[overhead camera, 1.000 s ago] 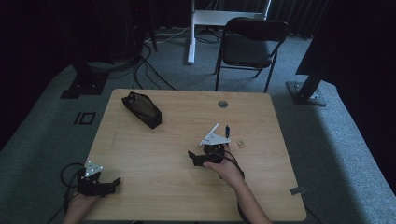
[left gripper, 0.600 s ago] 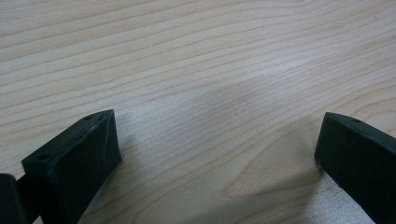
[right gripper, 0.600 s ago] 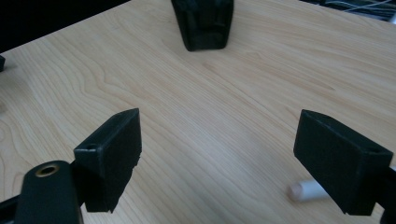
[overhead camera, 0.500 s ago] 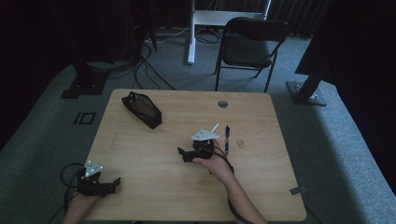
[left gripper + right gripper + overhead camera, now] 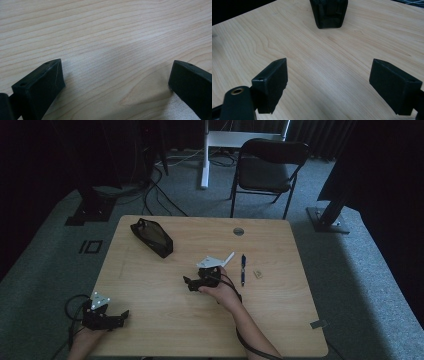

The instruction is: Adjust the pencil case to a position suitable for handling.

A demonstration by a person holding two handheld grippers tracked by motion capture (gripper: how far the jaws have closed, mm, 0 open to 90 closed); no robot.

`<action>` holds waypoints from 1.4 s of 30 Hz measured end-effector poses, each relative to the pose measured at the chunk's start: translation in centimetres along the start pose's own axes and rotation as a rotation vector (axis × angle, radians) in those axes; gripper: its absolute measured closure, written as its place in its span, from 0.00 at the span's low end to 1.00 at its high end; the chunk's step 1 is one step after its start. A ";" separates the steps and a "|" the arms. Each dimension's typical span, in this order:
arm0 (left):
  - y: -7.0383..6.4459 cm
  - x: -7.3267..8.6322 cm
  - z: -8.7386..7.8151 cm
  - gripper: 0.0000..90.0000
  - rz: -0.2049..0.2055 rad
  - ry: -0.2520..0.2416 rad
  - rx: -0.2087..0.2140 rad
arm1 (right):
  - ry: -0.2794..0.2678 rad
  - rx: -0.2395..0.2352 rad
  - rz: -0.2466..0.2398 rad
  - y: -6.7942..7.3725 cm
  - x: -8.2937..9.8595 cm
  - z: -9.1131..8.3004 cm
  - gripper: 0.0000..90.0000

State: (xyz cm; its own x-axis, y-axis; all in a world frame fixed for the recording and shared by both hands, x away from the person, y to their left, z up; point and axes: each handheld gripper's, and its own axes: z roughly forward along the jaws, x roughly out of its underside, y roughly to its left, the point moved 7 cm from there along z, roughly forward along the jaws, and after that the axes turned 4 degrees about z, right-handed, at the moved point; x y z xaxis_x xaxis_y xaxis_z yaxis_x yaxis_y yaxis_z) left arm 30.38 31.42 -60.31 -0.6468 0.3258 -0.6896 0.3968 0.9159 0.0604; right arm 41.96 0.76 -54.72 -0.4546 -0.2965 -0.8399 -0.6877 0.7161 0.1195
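A black zip pouch point(image 5: 151, 237) lies at the table's back left; in the right gripper view the pouch point(image 5: 329, 13) is straight ahead of the jaws. My right gripper point(image 5: 189, 283) hovers mid-table, open, pointing left toward the pouch, nothing between its jaws. The right gripper point(image 5: 329, 82) has a wide gap with bare wood in it. A blue pen point(image 5: 243, 269) and a small pale eraser point(image 5: 258, 274) lie just right of that hand. My left gripper point(image 5: 120, 316) rests at the front left corner, open. The left gripper point(image 5: 117, 82) frames bare tabletop.
The wooden table point(image 5: 280, 320) has a round cable hole point(image 5: 238, 231) near its back edge. A black chair point(image 5: 267, 170) and a white desk leg point(image 5: 205, 155) stand behind the table. Cables run over the carpet at left.
My right gripper has moved left across the table, away from the pen and toward the pouch. The left gripper has stayed put.
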 end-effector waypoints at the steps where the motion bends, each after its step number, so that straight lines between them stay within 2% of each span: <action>1: 0.0 0.0 0.0 0.00 0.000 0.000 0.000 | -0.003 0.000 -0.002 0.0 -0.1 0.2 0.16; 14: 0.0 0.0 0.0 0.00 0.000 0.000 0.000 | -0.002 0.014 0.001 -0.1 -0.5 2.2 0.17; 30: 0.0 0.0 0.0 0.00 0.003 -0.002 0.003 | -0.012 -0.003 -0.014 1.3 -2.7 4.7 0.17; 37: 0.0 0.1 -0.1 0.00 0.003 -0.002 0.004 | -0.014 0.005 -0.019 1.3 -3.4 5.7 0.19; 42: -0.1 0.1 0.0 0.00 0.002 -0.002 0.004 | -0.029 0.027 -0.019 0.9 -4.3 6.6 0.22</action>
State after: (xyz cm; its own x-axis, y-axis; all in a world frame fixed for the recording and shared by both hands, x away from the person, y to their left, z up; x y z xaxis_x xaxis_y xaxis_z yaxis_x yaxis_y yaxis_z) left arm 30.29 31.40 -60.32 -0.6445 0.3274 -0.6910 0.4007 0.9143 0.0596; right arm 47.06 6.87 -54.53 -0.4243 -0.2923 -0.8570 -0.6807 0.7271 0.0891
